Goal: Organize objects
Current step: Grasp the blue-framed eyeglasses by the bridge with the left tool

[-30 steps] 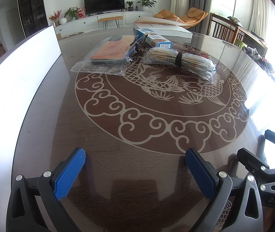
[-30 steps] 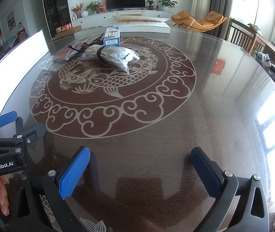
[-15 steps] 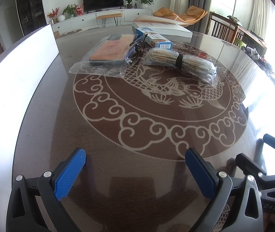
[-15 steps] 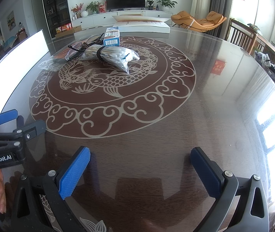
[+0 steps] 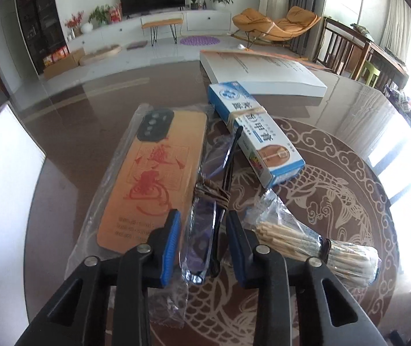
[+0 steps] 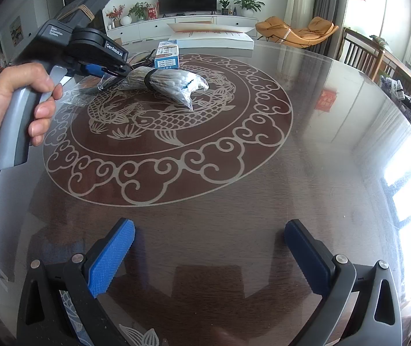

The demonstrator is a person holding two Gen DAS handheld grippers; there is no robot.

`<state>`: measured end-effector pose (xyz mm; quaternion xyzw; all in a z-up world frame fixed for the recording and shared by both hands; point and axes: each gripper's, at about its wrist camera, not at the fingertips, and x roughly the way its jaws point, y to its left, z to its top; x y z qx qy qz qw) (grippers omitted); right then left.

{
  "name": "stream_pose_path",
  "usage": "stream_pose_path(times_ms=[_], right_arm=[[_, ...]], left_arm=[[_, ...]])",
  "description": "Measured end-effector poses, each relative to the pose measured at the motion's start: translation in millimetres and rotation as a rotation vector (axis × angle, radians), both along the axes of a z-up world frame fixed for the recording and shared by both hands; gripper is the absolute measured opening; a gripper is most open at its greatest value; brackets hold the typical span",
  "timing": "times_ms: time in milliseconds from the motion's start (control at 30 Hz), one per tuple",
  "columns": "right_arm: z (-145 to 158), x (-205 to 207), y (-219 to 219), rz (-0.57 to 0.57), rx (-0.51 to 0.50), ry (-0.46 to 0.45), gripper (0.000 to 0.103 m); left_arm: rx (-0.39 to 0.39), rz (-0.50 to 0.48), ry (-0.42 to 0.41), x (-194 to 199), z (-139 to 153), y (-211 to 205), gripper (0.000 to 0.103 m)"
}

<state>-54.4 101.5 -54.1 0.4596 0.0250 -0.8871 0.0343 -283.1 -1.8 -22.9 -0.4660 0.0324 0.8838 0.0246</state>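
A pair of folded glasses (image 5: 201,239) in a clear sleeve, tied with brown cord, lies on the table between an orange phone case (image 5: 159,178) in plastic and a bag of cotton swabs (image 5: 315,248). My left gripper (image 5: 202,216) straddles the glasses, its jaws closing, with the blue pads against both sides of them. A blue and white box (image 5: 257,138) lies just beyond. In the right wrist view the left gripper (image 6: 113,72) sits at the far left, held by a hand (image 6: 3,109), beside the swab bag (image 6: 173,86). My right gripper (image 6: 209,248) hangs open over bare table.
A flat white box (image 5: 263,72) lies at the table's far edge. The round dark table (image 6: 321,173) has a pale fish and cloud pattern. A white board (image 5: 0,173) stands along the left side. Chairs stand beyond the right rim.
My left gripper has travelled forward across the table to the pile of objects and gone from wide open to closed around the glasses. The right gripper has stayed where it was.
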Motion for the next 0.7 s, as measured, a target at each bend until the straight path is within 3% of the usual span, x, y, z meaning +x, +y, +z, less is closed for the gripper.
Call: stream_pose_path(times_ms=[33,100,233,567,600,667,700], right_arm=[[-0.3,0.0,0.0,0.000,0.000,0.000,0.103],[0.1,-0.1,0.0,0.000,0.000,0.000,0.103],[0.0,-0.2,0.0,0.000,0.000,0.000,0.103],[-0.3,-0.3,-0.1,0.000,0.000,0.000,0.103],[-0.3,-0.3,-0.2,0.000,0.000,0.000,0.103],[-0.3,-0.4,-0.1,0.000,0.000,0.000,0.103],[-0.3,-0.4,-0.2,0.000,0.000,0.000,0.103]], left_arm=[[-0.006,-0.012,0.000,0.6,-1.2,1.7,0.021],[-0.012,-0.021,0.008,8.5,-1.1,2.1,0.003],[-0.042,-0.016,0.034,44.3,0.8,-4.0,0.003],[-0.005,0.008,0.033,191.5,1.7,-33.0,0.003],[0.022,-0.002,0.030,197.1,1.6,-35.1,0.006],[0.063,-0.028,0.001,199.9,-2.8,-37.3,0.022],[0.058,-0.031,-0.014,199.3,-6.2,-35.8,0.048]])
